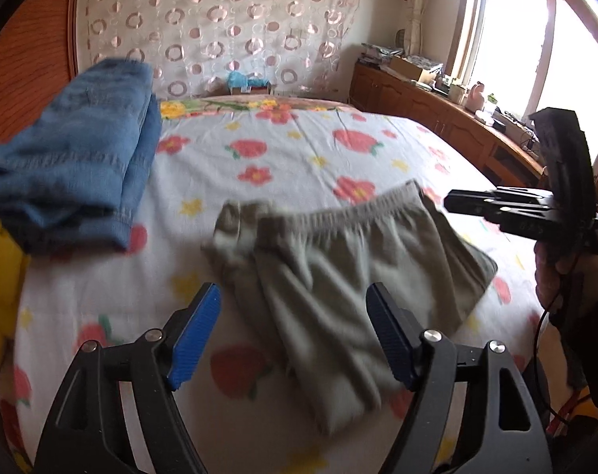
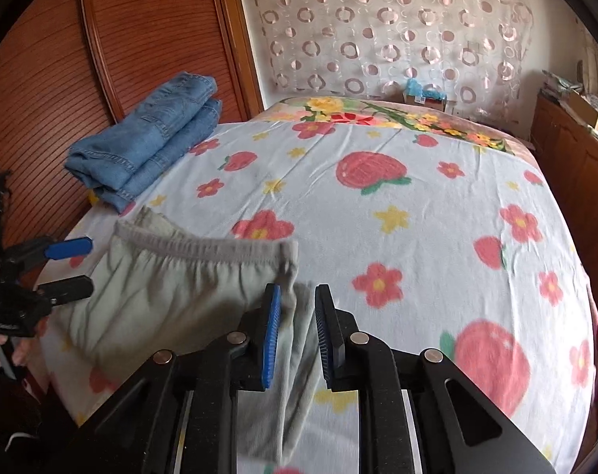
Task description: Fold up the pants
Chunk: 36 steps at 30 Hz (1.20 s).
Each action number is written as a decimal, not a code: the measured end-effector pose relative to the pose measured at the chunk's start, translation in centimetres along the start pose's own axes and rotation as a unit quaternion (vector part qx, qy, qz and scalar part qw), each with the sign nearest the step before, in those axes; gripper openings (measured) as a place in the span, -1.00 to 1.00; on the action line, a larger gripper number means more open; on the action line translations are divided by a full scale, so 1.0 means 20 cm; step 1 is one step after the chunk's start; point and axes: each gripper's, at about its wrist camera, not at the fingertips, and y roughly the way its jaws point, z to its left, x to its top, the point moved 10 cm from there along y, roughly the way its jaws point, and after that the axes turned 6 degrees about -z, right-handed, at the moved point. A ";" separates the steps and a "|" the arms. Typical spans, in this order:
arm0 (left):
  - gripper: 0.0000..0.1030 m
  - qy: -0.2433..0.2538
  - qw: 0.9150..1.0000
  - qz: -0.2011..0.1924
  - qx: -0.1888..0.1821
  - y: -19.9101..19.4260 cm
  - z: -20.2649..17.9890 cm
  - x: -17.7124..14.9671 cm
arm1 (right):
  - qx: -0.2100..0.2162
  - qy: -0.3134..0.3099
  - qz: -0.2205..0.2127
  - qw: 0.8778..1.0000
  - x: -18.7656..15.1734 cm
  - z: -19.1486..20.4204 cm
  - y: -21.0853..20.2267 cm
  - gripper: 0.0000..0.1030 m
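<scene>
At the upper left of the left wrist view, a folded stack of blue jeans (image 1: pixel 73 150) is lying on the flowered bedsheet (image 1: pixel 291 146), with a yellow soft toy (image 1: pixel 0 276) showing at the left edge just below it. In the middle of that frame the grey-green pants (image 1: pixel 338 260) are lying folded on the sheet, their elastic waistband arching across the top. At the bottom, the left gripper (image 1: pixel 295 328) is hovering with its 2 blue pads spread wide, nothing pressed between them and the pants lying beyond the tips. At the right edge the right gripper (image 1: pixel 457 203) is reaching in sideways toward the waistband corner, a hand (image 1: pixel 555 272) behind it.

In the right wrist view, the jeans (image 2: pixel 148 142) are sitting at the upper left against the wooden panel (image 2: pixel 101 39), and the left gripper (image 2: pixel 77 266) is entering from the left edge, wide apart beside the pants (image 2: pixel 160 288). At the lower centre the right gripper (image 2: pixel 297 304) is standing with its jaws narrowly parted, a fold of the pants hanging in the gap and not visibly pinched
</scene>
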 end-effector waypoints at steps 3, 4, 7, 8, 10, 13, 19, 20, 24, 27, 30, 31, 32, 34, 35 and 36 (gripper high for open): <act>0.49 -0.007 1.000 0.004 0.001 -0.03 0.01 -0.06 | -0.002 -0.007 0.002 1.000 -0.06 0.01 -0.07 -0.63; 0.49 -0.009 1.000 0.003 0.002 -0.04 0.01 -0.07 | -0.003 -0.008 0.004 1.000 -0.08 0.02 -0.09 -0.59; 0.49 -0.010 1.000 0.000 0.009 -0.09 0.01 -0.11 | 0.000 -0.006 0.004 1.000 -0.14 0.03 -0.16 -0.52; 0.49 -0.012 1.000 -0.001 0.007 -0.10 0.01 -0.12 | 0.002 -0.003 0.003 1.000 -0.15 0.04 -0.18 -0.52; 0.49 -0.018 1.000 -0.005 0.002 -0.14 0.01 -0.14 | 0.005 0.002 0.000 1.000 -0.17 0.04 -0.23 -0.52; 0.39 -0.026 1.000 -0.009 -0.003 -0.17 0.02 -0.16 | 0.009 0.009 -0.001 1.000 -0.21 0.05 -0.29 -0.51; -0.22 -0.037 0.999 -0.007 -0.011 -0.18 0.02 -0.20 | 0.021 0.017 0.010 1.000 -0.27 0.05 -0.31 -0.51; -0.30 -0.036 0.999 -0.006 -0.014 -0.18 0.01 -0.20 | 0.022 0.017 0.013 1.000 -0.28 0.05 -0.30 -0.51; -0.34 -0.032 0.999 -0.004 -0.021 -0.17 -0.03 -0.20 | 0.024 0.019 0.018 0.999 -0.29 0.06 -0.28 -0.51; -0.34 -0.029 0.999 0.002 -0.020 -0.16 -0.04 -0.22 | 0.020 0.021 0.022 0.999 -0.29 0.05 -0.26 -0.51; -0.35 -0.030 0.999 0.006 -0.021 -0.15 -0.04 -0.23 | 0.019 0.020 0.023 0.999 -0.29 0.05 -0.25 -0.51; -0.37 -0.030 0.999 0.008 -0.023 -0.15 -0.04 -0.23 | 0.018 0.020 0.022 0.999 -0.29 0.05 -0.25 -0.51; -0.45 -0.031 0.999 0.010 -0.026 -0.14 -0.04 -0.24 | 0.018 0.020 0.022 0.999 -0.29 0.05 -0.25 -0.51; -0.53 -0.032 0.999 0.011 -0.030 -0.14 -0.05 -0.24 | 0.018 0.019 0.022 0.999 -0.29 0.06 -0.24 -0.51; -0.62 -0.030 0.999 0.012 -0.031 -0.14 -0.05 -0.25 | 0.019 0.018 0.021 0.999 -0.29 0.06 -0.24 -0.54; -0.72 -0.029 0.999 0.013 -0.033 -0.14 -0.06 -0.25 | 0.021 0.018 0.020 0.999 -0.29 0.07 -0.24 -0.66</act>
